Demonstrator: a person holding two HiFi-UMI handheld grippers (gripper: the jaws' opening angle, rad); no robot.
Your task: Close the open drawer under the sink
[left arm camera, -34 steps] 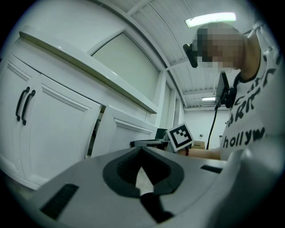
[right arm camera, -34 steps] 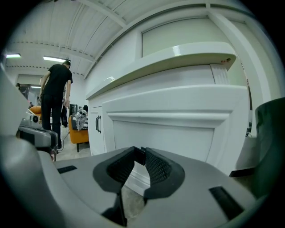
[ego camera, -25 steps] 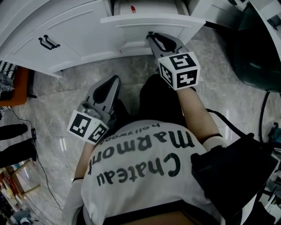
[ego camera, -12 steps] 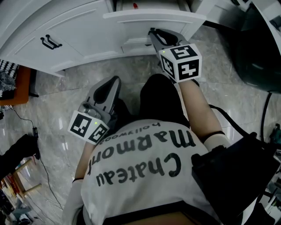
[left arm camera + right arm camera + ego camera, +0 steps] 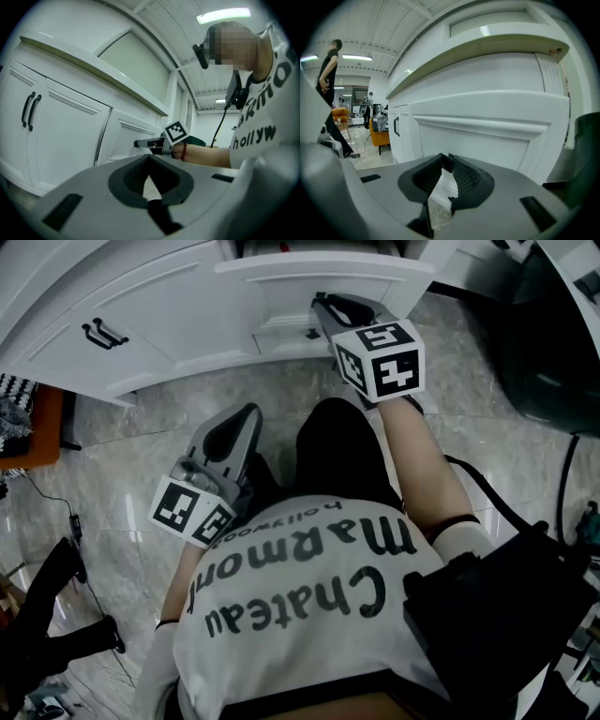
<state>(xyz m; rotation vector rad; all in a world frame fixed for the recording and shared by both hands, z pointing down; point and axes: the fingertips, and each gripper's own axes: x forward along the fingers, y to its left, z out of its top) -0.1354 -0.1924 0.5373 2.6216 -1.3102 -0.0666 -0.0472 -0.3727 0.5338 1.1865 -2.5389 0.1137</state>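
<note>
The open drawer (image 5: 328,273) juts from the white cabinet (image 5: 169,324) at the far edge, to the right of a door with paired black handles (image 5: 103,332). The right gripper (image 5: 321,304) has its tips at the drawer's white front, its jaws drawn almost together with nothing between them. The left gripper (image 5: 246,411) hangs nearer, over the grey stone floor (image 5: 122,456), jaws pressed together and empty. The person's white shirt (image 5: 309,568) reads "Chateau Marmont hollywood"
</note>
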